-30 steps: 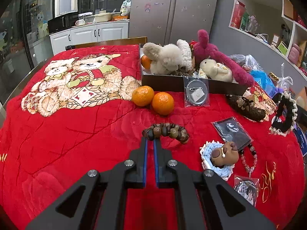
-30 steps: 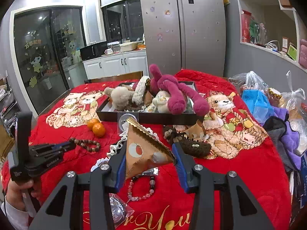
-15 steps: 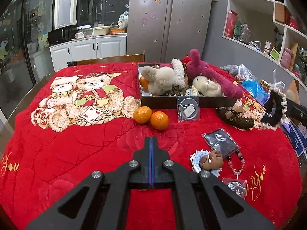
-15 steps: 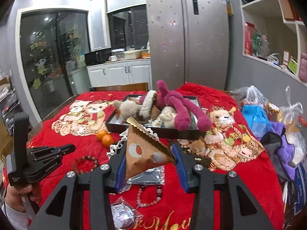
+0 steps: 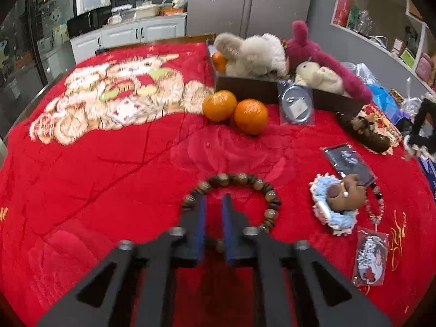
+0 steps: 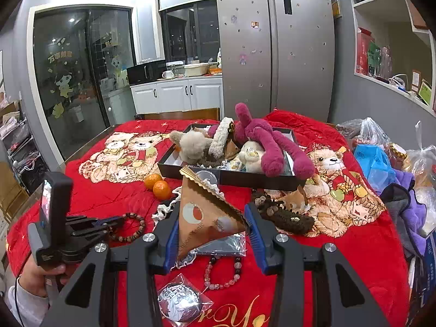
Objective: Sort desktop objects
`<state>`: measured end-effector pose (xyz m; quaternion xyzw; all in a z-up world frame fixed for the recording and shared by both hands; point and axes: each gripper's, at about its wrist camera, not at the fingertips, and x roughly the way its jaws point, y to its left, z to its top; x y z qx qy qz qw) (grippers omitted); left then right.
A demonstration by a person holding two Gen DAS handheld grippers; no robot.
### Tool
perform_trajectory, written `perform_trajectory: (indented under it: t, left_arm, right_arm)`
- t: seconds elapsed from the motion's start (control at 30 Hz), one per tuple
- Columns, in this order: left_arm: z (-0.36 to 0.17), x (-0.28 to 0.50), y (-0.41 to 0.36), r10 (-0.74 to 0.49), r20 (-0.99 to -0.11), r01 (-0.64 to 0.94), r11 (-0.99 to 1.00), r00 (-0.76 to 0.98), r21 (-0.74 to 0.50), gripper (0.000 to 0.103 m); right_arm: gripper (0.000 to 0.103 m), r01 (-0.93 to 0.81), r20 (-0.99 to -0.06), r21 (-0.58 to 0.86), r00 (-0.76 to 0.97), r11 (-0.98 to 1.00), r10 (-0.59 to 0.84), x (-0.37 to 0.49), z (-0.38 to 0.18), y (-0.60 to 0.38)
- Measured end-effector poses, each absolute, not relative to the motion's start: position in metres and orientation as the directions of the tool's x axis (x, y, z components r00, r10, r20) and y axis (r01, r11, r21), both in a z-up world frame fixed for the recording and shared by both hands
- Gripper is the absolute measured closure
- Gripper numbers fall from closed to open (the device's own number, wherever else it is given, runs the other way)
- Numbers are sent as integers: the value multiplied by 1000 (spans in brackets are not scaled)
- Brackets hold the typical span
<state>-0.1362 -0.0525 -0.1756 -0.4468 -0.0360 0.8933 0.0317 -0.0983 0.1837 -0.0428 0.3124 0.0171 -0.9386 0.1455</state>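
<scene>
While our right gripper (image 6: 209, 234) pinches the brown triangular packet (image 6: 207, 215) between its fingers above the desk's (image 5: 109, 169) near edge, our left gripper (image 5: 214, 204) has just been parting its fingers, now slightly spread over the wooden bead bracelet (image 5: 245, 182). One finger sits inside the loop, not pressing it. The dark box (image 6: 231, 177) of plush toys stands toward the far edge.
</scene>
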Motion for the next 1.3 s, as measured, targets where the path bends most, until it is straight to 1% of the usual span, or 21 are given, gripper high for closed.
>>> perform_trajectory:
  t: [0.03, 0.07, 0.1, 0.17, 0.53, 0.57, 0.6, 0.63, 0.7, 1.13, 1.17, 1.23, 1.27, 1.3]
  left_arm:
    - [-176, -137, -52, 91, -791, -26, -995, -606, -95, 72]
    - [-176, -137, -51, 81, -792, -23, -996, -605, -84, 56]
    - [-176, -138, -49, 65, -795, -21, -998, -604, -66, 51]
    - [-175, -137, -45, 35, -794, -25, -999, -607, -24, 51]
    - [-176, -139, -45, 27, -792, -19, -1000, -610, -19, 52]
    - [-176, -138, -44, 27, -791, -20, -1000, -611, -19, 55]
    - [-176, -138, -44, 24, -793, -20, -1000, -609, -15, 66]
    - [-176, -138, -44, 22, -794, -22, -1000, -608, -10, 73]
    - [-176, -138, -44, 25, -794, -23, -1000, -607, -14, 101]
    - [-154, -127, -37, 16, -768, -43, -999, -641, 14, 102]
    - [-153, -126, -36, 19, -764, -48, -999, -645, 15, 100]
    - [-153, -126, -33, 30, -767, -63, -998, -641, 13, 81]
    - [-152, -124, -32, 25, -760, -57, -998, -650, 16, 60]
    - [-149, -122, -32, 19, -747, -51, -999, -664, 19, 47]
  right_arm:
    - [58, 286, -594, 58, -760, -956, -263, -98, -44, 183]
    - [58, 285, -596, 56, -759, -957, -262, -99, -45, 183]
    - [58, 284, -599, 56, -758, -957, -260, -99, -45, 184]
    - [58, 285, -602, 55, -755, -957, -259, -100, -47, 184]
    - [58, 293, -617, 58, -741, -954, -265, -104, -51, 181]
    - [58, 293, -618, 57, -740, -954, -264, -105, -52, 181]
    - [58, 296, -620, 56, -738, -954, -265, -105, -52, 180]
    - [58, 297, -622, 56, -736, -953, -266, -105, -53, 180]
    - [58, 301, -623, 52, -735, -952, -266, -105, -53, 178]
    - [58, 301, -618, 45, -740, -952, -263, -101, -48, 179]
    - [58, 303, -619, 46, -739, -952, -265, -101, -48, 179]
    - [58, 307, -620, 45, -738, -951, -268, -101, -49, 178]
    - [58, 309, -620, 45, -737, -950, -269, -100, -48, 177]
    - [58, 311, -620, 43, -737, -949, -269, -99, -48, 177]
